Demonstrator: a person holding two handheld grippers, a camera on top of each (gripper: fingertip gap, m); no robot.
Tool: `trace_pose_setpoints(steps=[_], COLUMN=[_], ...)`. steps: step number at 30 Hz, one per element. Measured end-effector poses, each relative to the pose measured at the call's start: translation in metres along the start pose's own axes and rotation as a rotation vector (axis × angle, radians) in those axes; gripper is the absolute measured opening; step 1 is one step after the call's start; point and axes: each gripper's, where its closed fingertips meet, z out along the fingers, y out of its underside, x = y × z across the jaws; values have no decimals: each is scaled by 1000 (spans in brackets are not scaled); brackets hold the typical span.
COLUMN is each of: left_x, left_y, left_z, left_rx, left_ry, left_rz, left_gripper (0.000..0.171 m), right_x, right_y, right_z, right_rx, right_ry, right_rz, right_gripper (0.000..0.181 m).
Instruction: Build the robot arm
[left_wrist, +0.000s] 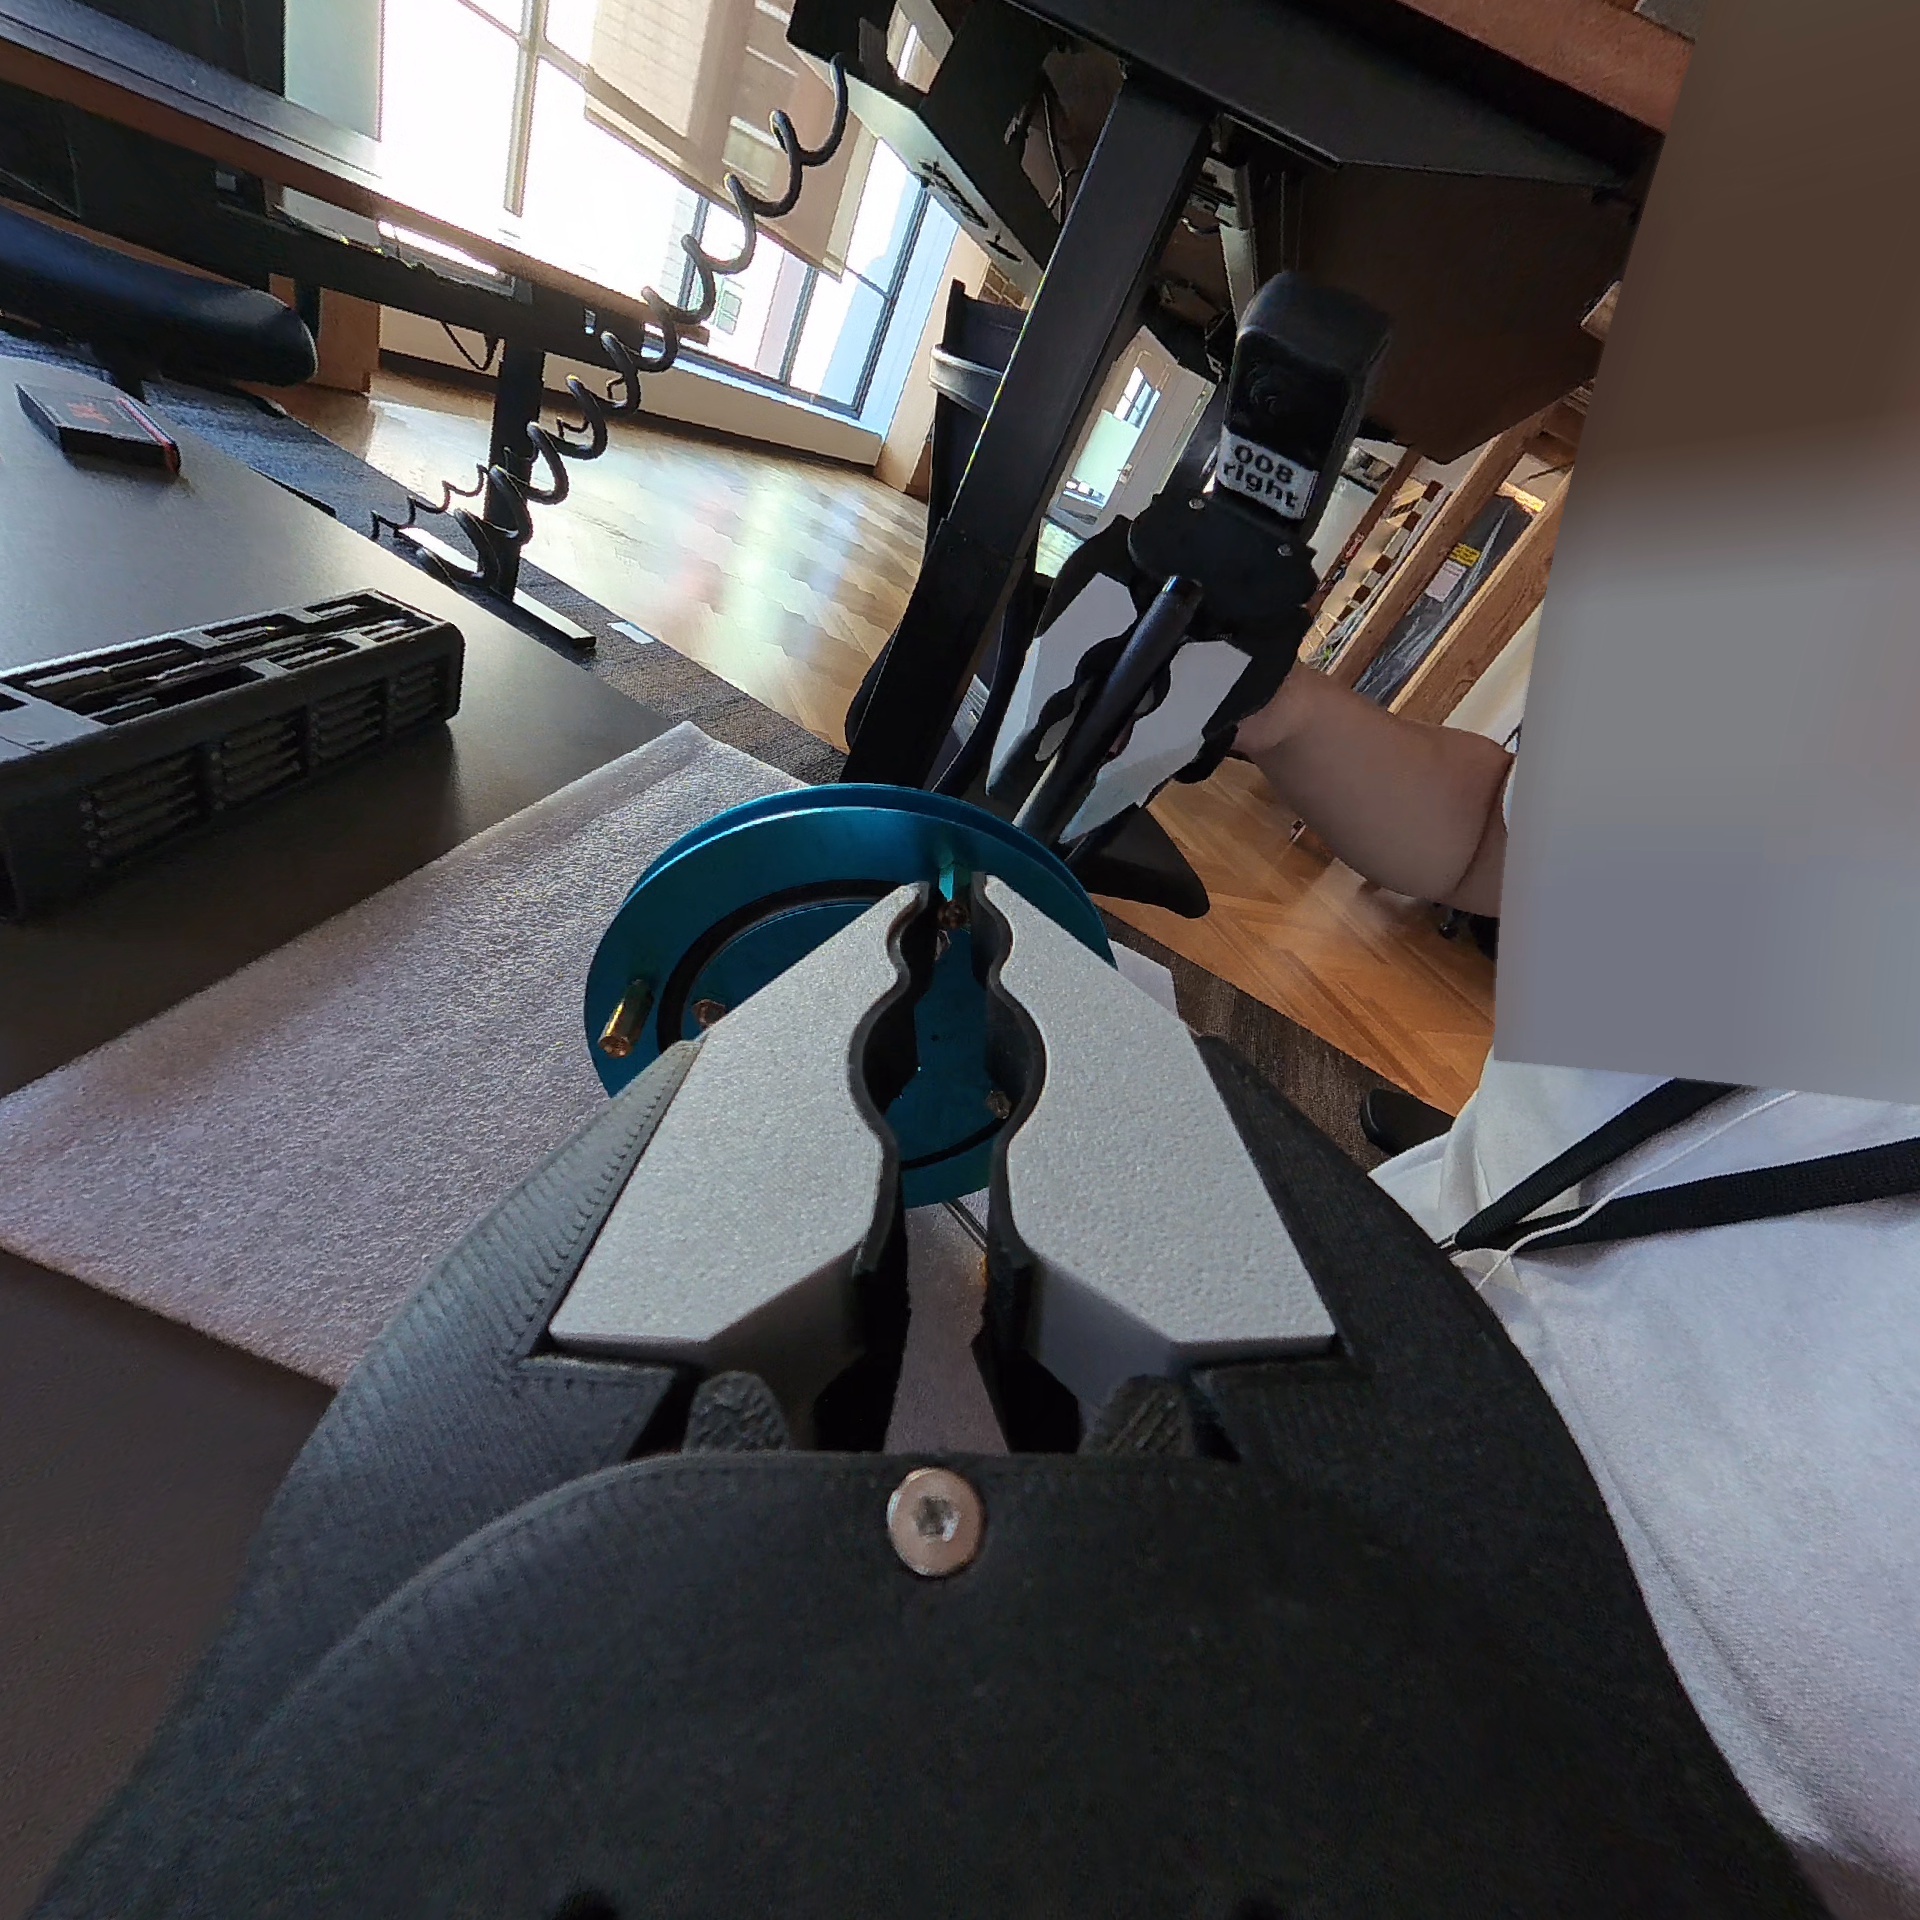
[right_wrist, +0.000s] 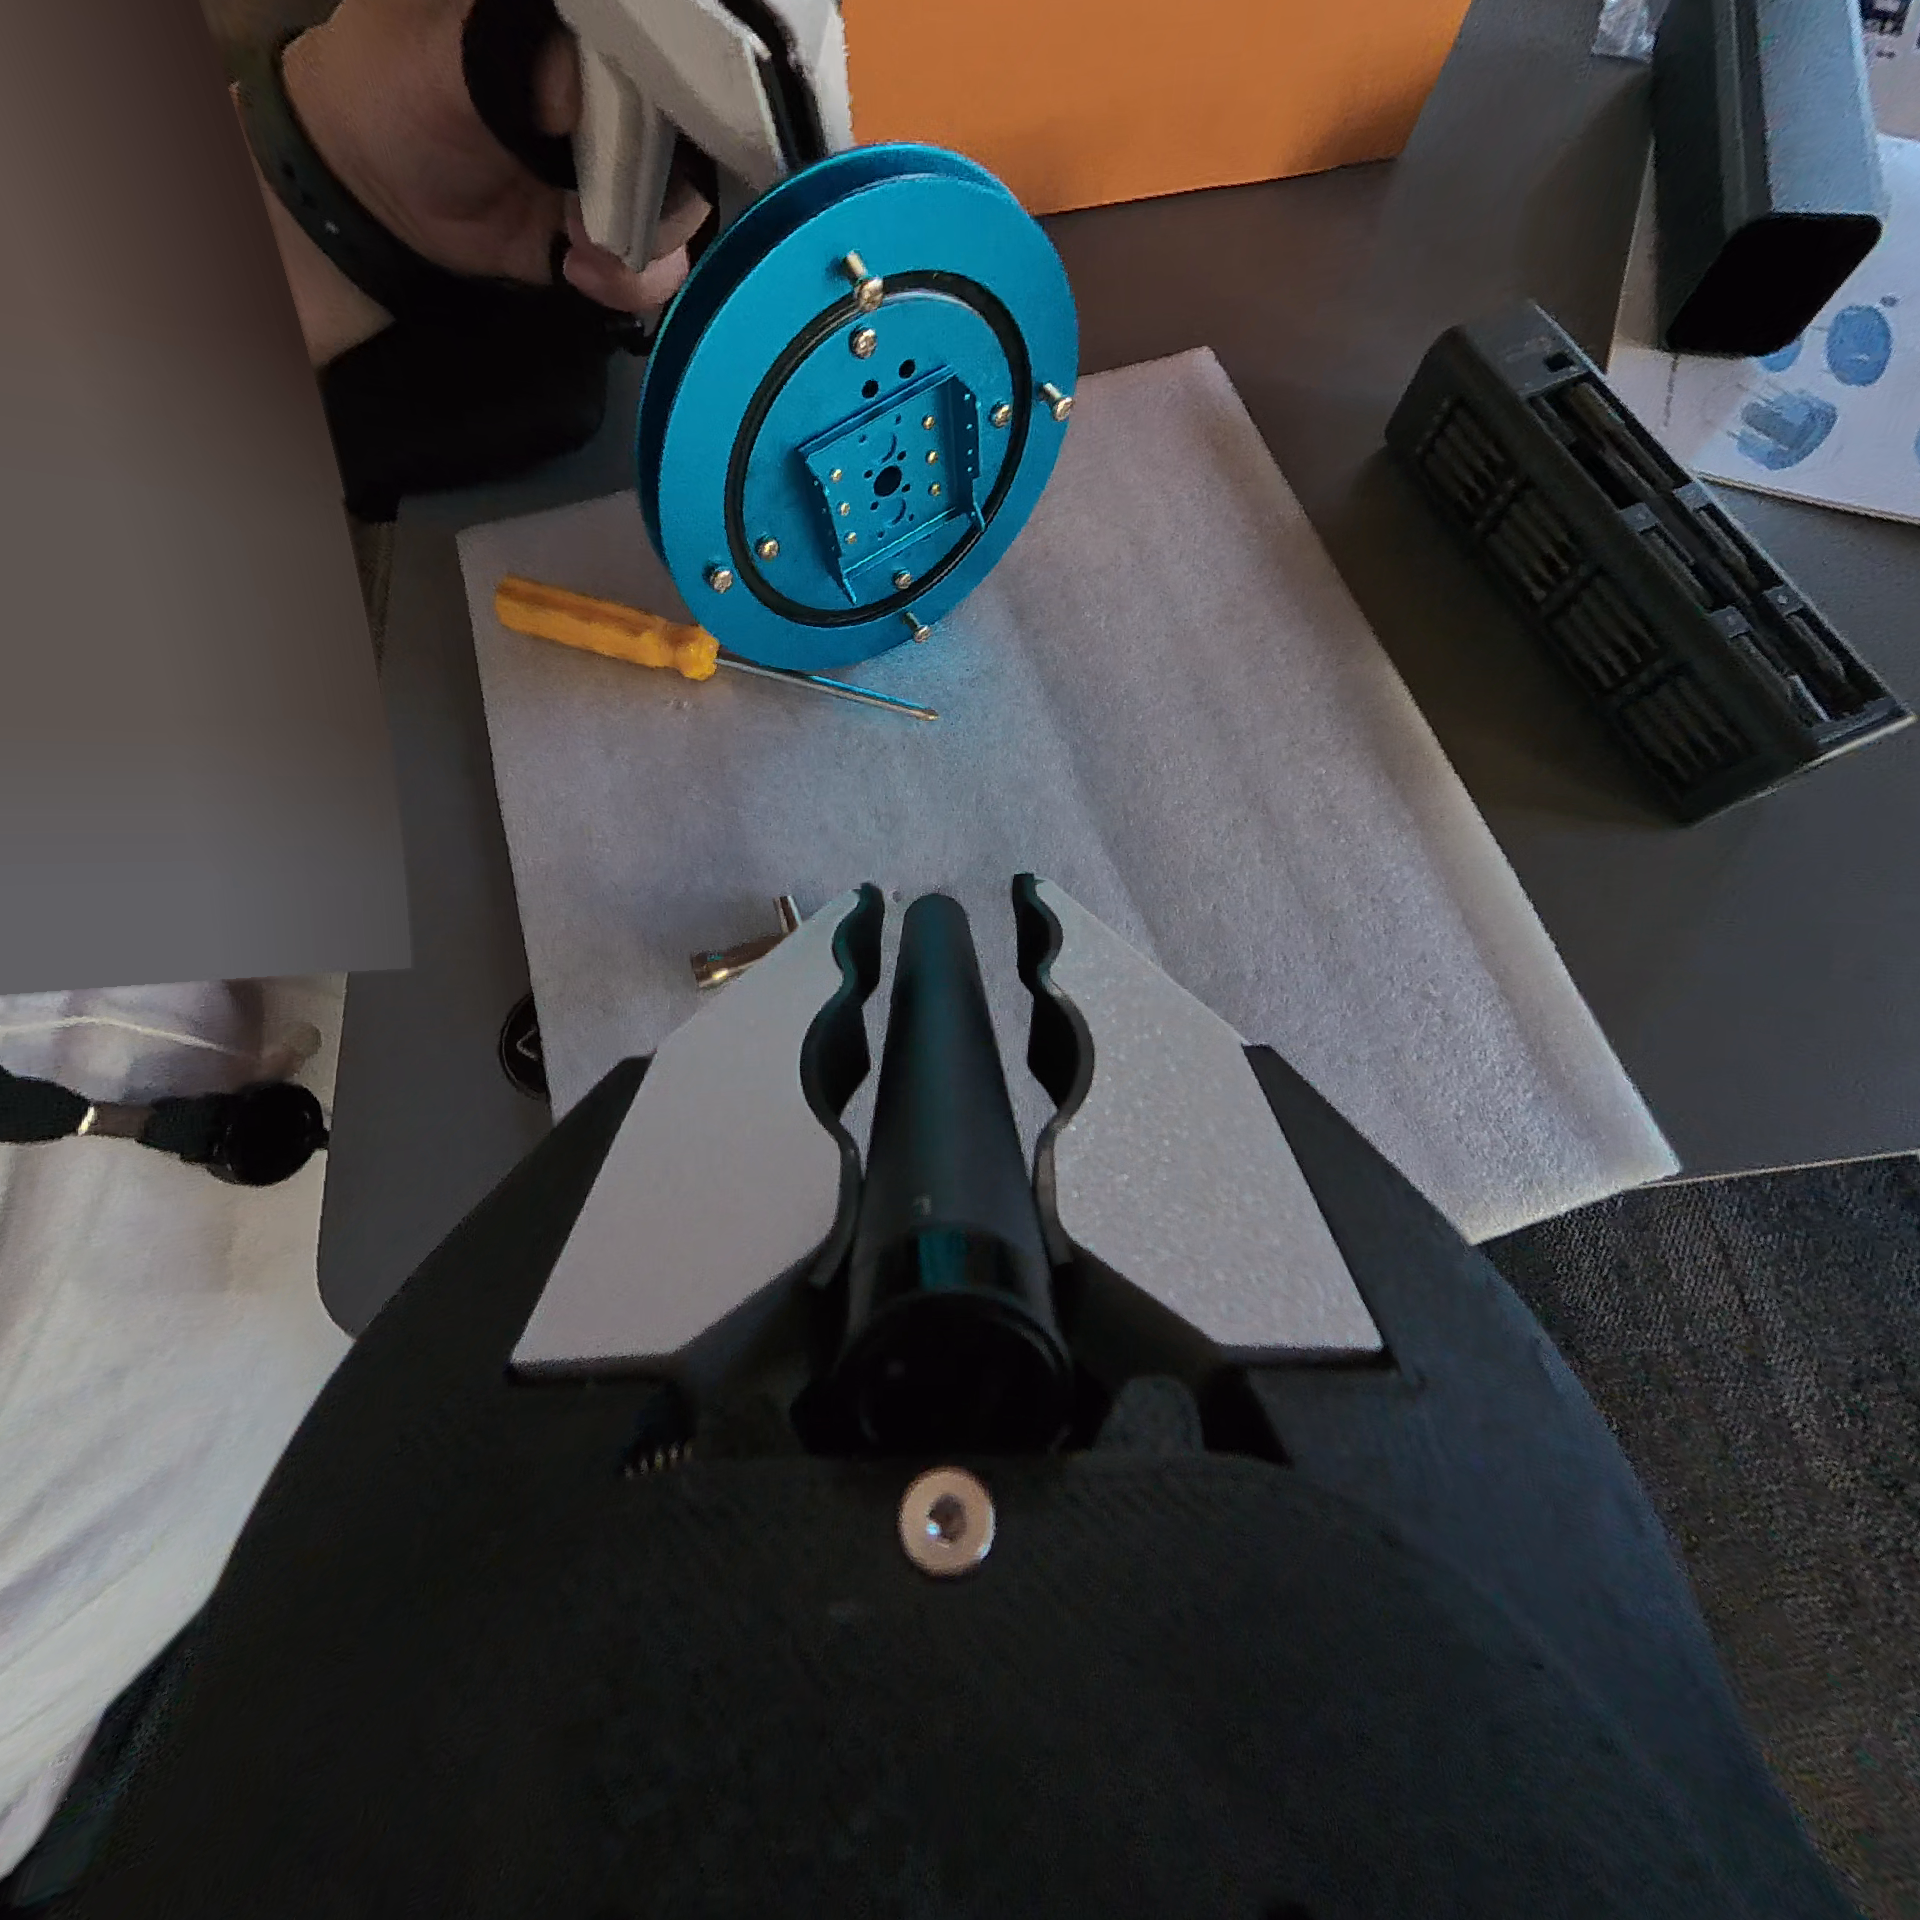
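My left gripper (left_wrist: 948, 896) is shut on the rim of a blue metal disc assembly (left_wrist: 727, 935) with brass screws and a black ring, and holds it on edge above the white foam sheet (left_wrist: 312, 1091). The right wrist view shows the disc's face (right_wrist: 790, 416) with a square blue bracket (right_wrist: 894, 488) at its centre. My right gripper (right_wrist: 940, 899) is shut on a black tapered tool handle (right_wrist: 935, 1091) that points toward the disc from some distance. The right gripper also shows in the left wrist view (left_wrist: 1132, 748), beyond the disc.
A yellow-handled screwdriver (right_wrist: 613, 629) lies on the foam sheet (right_wrist: 1143, 779) under the disc. A small metal key-like part (right_wrist: 743, 951) lies near my right fingers. A black bit case (right_wrist: 1642, 561) sits right on the dark table; an orange panel (right_wrist: 1122, 83) stands behind. A person's arm (left_wrist: 1382, 790) is near. From my left tips it is roughly 4 cm to the disc's face (right_wrist: 790, 416); from my right, 11 cm.
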Motion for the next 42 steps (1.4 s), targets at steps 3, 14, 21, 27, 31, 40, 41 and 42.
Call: trace_pose_setpoints(steps=[3, 14, 21, 27, 31, 40, 41, 42], left_x=[0, 0, 0, 1, 1, 1, 1, 1], left_y=[0, 0, 0, 0, 0, 0, 0, 0], left_z=[0, -1, -1, -1, -1, 0, 0, 0], left_rx=[1, 0, -2, -3, -3, -3, -3, -3], left_ry=[-4, -5, -9, -4, -5, -3, -3, -3], left_rz=[3, 9, 15, 13, 15, 10, 10, 10], left_gripper=[4, 4, 4, 4, 4, 4, 4, 4], right_x=[0, 12, 7, -12, -13, -4, -4, -3], right_y=[-16, -46, -24, 3, 8, 15, 17, 19], right_z=[2, 8, 25, 22, 19, 15, 15, 14], right_rx=[87, 414, 212, -10, -31, -65, -80, -101], right_ry=[10, 39, 51, -21, -39, -33, -38, -34], right_rz=[32, 233, 202, 50, 63, 140, 129, 111], right_gripper=[25, 26, 27, 24, 27, 20, 20, 18])
